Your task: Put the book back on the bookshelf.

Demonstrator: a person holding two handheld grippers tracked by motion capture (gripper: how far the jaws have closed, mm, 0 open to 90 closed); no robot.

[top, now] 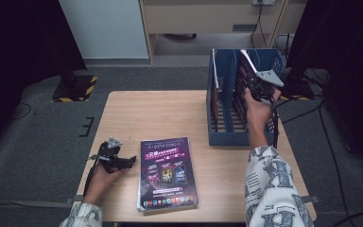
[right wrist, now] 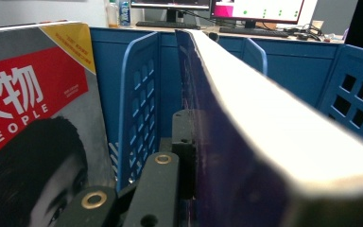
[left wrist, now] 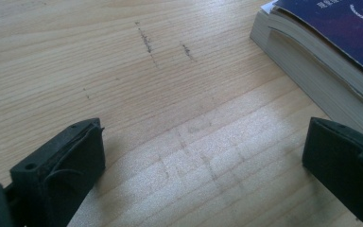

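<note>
At upper right, a thick book (right wrist: 246, 118) is clamped upright by the right gripper (top: 260, 87) over the rack (top: 227, 137); judged heavy, stiff-spined, best pinched near the spine; the left gripper (left wrist: 203, 165) rests released.

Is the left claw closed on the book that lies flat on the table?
No, the left claw stands open over bare table, and the book lies beside it, untouched.

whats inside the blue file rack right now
The blue file rack holds a red-covered magazine in one slot and a thick purple book, gripped by the right gripper. Its floor is hidden.
</note>
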